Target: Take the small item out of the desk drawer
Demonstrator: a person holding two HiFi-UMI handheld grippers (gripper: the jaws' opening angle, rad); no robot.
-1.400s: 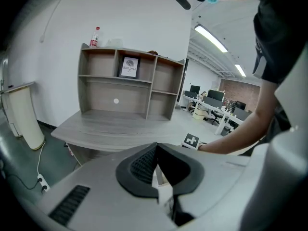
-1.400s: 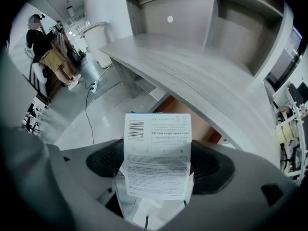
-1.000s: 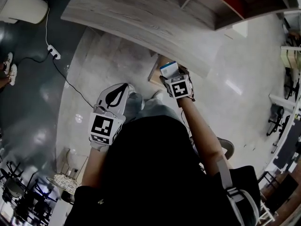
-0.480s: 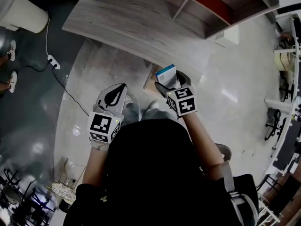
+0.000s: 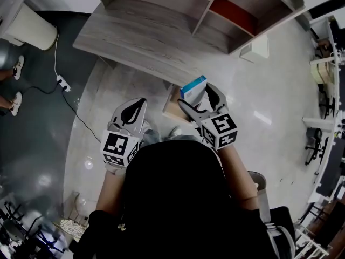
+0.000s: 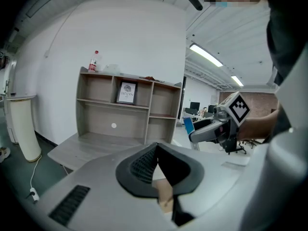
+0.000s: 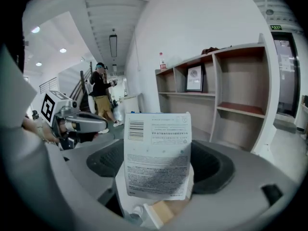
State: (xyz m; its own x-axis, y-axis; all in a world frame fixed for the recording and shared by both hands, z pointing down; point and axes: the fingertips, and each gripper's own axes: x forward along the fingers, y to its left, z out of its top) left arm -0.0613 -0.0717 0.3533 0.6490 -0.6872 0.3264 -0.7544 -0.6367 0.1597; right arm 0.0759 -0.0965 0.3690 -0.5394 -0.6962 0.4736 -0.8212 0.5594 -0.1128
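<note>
In the head view my right gripper (image 5: 195, 94) is shut on a small blue and white box (image 5: 193, 87), held in the air above the open wooden drawer (image 5: 171, 106) under the grey desk (image 5: 135, 36). In the right gripper view the box (image 7: 156, 143) stands upright between the jaws, its printed back with a barcode facing the camera. My left gripper (image 5: 141, 100) hangs to the left of the drawer, shut on nothing. In the left gripper view its dark pads (image 6: 144, 165) meet at a point, and the right gripper (image 6: 211, 129) holds the box (image 6: 186, 125) off to the right.
A shelf unit (image 6: 130, 107) stands on the desk, with a framed picture (image 6: 127, 93) and a bottle (image 6: 95, 60) on top. A white cylinder (image 5: 27, 18) and a power strip with its cable (image 5: 62, 82) are on the floor at left. A person (image 7: 102, 97) stands far off.
The right gripper has lifted the box up and to the right, away from the drawer. The left gripper has hardly moved.
</note>
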